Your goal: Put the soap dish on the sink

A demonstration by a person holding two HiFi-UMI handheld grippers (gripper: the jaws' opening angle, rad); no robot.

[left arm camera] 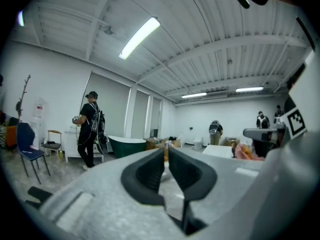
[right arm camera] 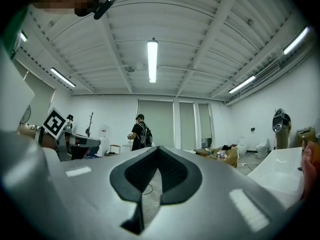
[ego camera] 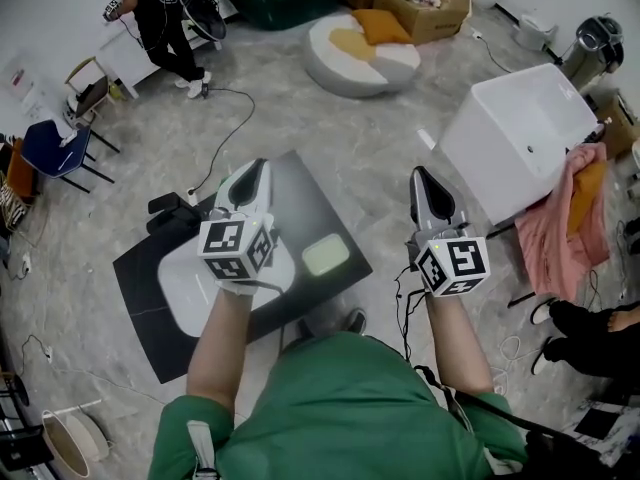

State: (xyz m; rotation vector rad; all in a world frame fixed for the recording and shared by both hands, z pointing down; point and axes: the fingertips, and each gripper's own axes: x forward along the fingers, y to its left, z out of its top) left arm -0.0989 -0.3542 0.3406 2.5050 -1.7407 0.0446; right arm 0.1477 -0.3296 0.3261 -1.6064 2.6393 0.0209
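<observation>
A pale green soap dish (ego camera: 325, 255) lies on the black counter slab (ego camera: 320, 198), just right of the white sink basin (ego camera: 185, 290) set in it. My left gripper (ego camera: 262, 165) is held above the basin and points forward, jaws shut with nothing in them; in the left gripper view its tips (left arm camera: 166, 150) meet against the far room. My right gripper (ego camera: 418, 173) hovers to the right of the slab over the floor, also shut and empty, and its tips (right arm camera: 158, 148) touch in the right gripper view. Neither gripper view shows the dish.
A white tub (ego camera: 520, 138) with a pink cloth (ego camera: 570, 218) stands on the right. A person (ego camera: 160, 18) stands far left near a blue chair (ego camera: 55, 148). Beyond are a round cushion (ego camera: 365, 53) and cardboard boxes (ego camera: 425, 3). Cables cross the floor, and someone's legs (ego camera: 590, 328) are at right.
</observation>
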